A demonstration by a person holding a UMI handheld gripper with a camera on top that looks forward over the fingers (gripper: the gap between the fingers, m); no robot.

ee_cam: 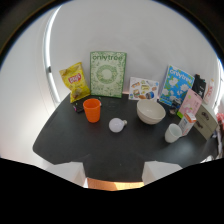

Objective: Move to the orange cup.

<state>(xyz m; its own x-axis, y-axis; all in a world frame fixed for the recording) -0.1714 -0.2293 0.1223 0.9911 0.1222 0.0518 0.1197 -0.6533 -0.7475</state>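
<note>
The orange cup (92, 110) stands upright on the dark table (75, 142), towards its left side, well ahead of me. Behind it lean a yellow chip bag (75, 81) and a green-and-white box (107, 74). A white bulb-like object (117, 125) lies just right of the cup. A black band covers the bottom of the view, so my gripper's fingers do not show there. Nothing is seen held.
A white bowl (150, 112) sits right of centre, with a small white cup (173, 133) nearer the right edge. Cartons, a blue package (176, 86) and a sticker card (143, 88) line the back and right. The table's front edge lies between me and the cup.
</note>
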